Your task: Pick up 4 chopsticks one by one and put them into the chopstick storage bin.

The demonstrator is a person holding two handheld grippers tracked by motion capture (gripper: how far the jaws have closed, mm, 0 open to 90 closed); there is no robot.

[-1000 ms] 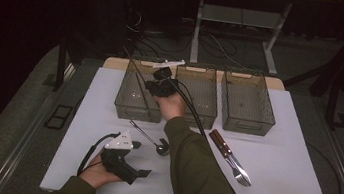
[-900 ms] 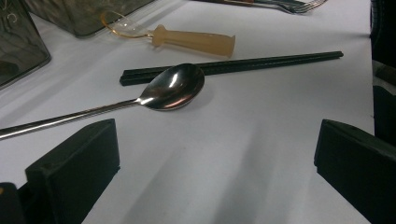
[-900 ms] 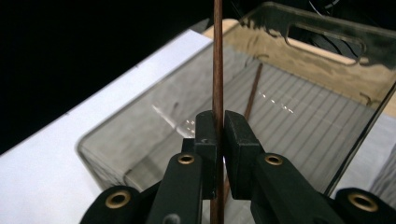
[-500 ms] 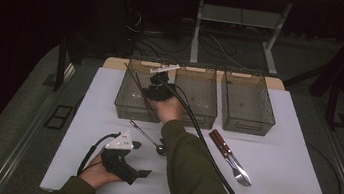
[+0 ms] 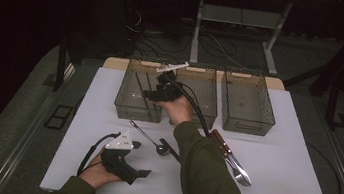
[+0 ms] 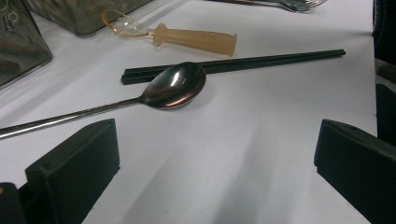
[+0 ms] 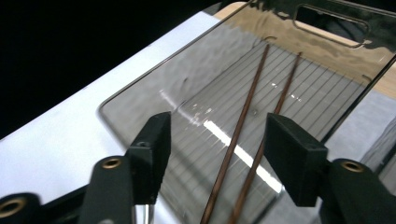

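Chopsticks (image 7: 243, 140), 2 brown ones, are seen lying loose on the floor of the left bin (image 5: 133, 109), just beyond and below the right claw (image 7: 219, 154). Its jaws have just been opening and are spread, with nothing pinched. The left claw (image 6: 210, 172) is rested on the tabletop (image 5: 273, 191), spread wide, a metal spoon (image 6: 173, 86) just ahead.

Room's dark from my feed, light falls mostly on the white table (image 5: 293, 158). Grey carpet floor (image 5: 19, 127) all around it. At 12 o'clock behind the table, a metal-legged desk frame (image 5: 235, 24) with loose cables (image 5: 144, 28) on the floor at 11. Dark post (image 5: 334, 93) at 2 o'clock.
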